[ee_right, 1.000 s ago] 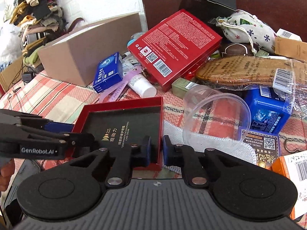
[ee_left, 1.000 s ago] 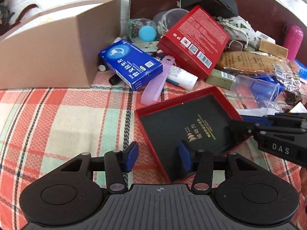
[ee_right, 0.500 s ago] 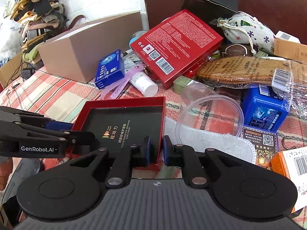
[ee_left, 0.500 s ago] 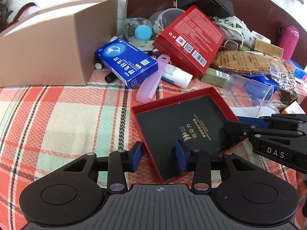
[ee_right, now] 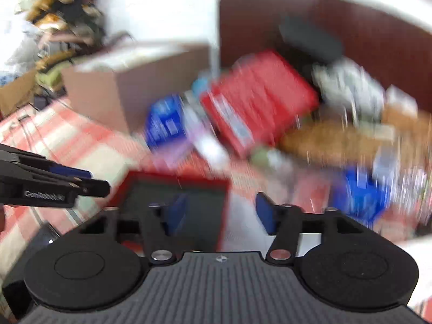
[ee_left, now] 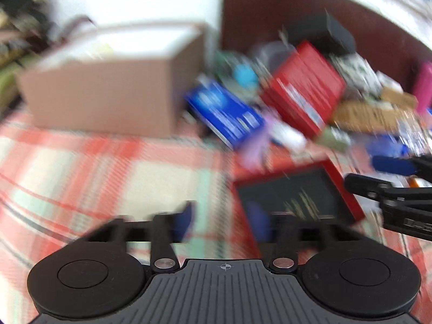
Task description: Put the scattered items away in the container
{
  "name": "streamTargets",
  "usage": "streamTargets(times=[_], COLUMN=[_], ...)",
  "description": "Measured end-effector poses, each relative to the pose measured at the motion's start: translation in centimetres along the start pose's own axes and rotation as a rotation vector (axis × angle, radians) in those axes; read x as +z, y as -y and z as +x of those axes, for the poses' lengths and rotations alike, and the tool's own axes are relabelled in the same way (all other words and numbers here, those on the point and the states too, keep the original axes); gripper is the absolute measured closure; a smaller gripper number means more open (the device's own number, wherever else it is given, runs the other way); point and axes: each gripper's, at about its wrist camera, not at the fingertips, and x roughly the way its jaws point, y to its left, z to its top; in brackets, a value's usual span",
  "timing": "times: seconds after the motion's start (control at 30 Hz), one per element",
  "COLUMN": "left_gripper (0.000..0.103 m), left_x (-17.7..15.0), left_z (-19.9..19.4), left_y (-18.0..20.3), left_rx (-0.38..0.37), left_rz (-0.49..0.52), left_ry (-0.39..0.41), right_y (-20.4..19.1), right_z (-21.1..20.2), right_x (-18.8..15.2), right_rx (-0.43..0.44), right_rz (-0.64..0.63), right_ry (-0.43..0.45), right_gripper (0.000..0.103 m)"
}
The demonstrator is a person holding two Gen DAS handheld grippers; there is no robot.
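Both views are smeared by motion blur. The gold print inside the red tray (ee_left: 297, 197) is unreadable, the pile behind (ee_right: 270, 113) is perhaps boxes and packets, and the right gripper (ee_left: 388, 189) is cut off at the frame's edge.

tray (ee_left: 348, 186) on cloth (ee_left: 81, 167) | carton (ee_left: 108, 100) behind-left | clutter pile (ee_left: 305, 91) behind tray, right of carton

Red-rimmed black tray (ee_left: 294, 197) on red, cream and green plaid cloth (ee_left: 113, 167).

Left of your left tongs (ee_left: 220, 220) lies open checked cloth (ee_left: 81, 167); ahead, the cardboard box (ee_left: 108, 100) and clutter pile (ee_left: 305, 100) block passage.
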Motion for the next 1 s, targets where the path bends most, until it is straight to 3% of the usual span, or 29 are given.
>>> streamTargets(times=[0.03,0.17,0.37,0.47,0.53,0.6,0.67,0.73,0.9,0.93,1.0], left_gripper=[0.013,0.005,0.002,0.002,0.007,0.014,0.027,0.034,0.067,0.087,0.096], left_x=[0.5,2.4,3.8,3.0,2.1,0.9,-0.1,-0.8,-1.8,-1.7,-1.4], left_z=[-1.0,-4.2,-7.1,-6.2,-4.3,-1.9,0.6,2.5,4.3,4.2,4.1], left_y=[-0.4,-2.3,-4.4,-4.3,-3.5,-2.0,-0.3,1.0,2.4,2.5,2.4], left_rx=[0.034,0.103,0.159,0.101,0.053,0.000,-0.054,-0.091,-0.108,-0.106,-0.087], left_rz=[-0.005,-0.020,-0.033,-0.059,-0.057,-0.033,-0.013,0.002,0.037,0.045,0.051], left_ry=[0.041,0.148,0.230,0.194,0.131,0.048,-0.032,-0.090,-0.130,-0.132,-0.139], right_y=[-0.7,-3.9,-7.2,-6.8,-5.2,-3.5,-1.8,-0.4,1.0,1.1,0.9], right_z=[-0.6,-2.0,-2.8,-2.8,-2.0,-1.0,-0.1,0.8,2.2,2.5,3.3], right_x=[0.9,4.4,8.0,7.8,6.4,4.5,2.6,1.0,-1.0,-1.3,-1.6], right_rx=[0.012,0.096,0.161,0.167,0.147,0.122,0.102,0.085,0.045,0.058,0.058], right_rz=[-0.028,-0.134,-0.231,-0.240,-0.189,-0.123,-0.061,-0.009,0.050,0.056,0.057], right_ry=[0.034,0.143,0.227,0.215,0.145,0.063,-0.013,-0.076,-0.137,-0.150,-0.177], right_gripper=[0.031,0.007,0.002,0.002,0.002,0.007,0.022,0.036,0.049,0.061,0.077])
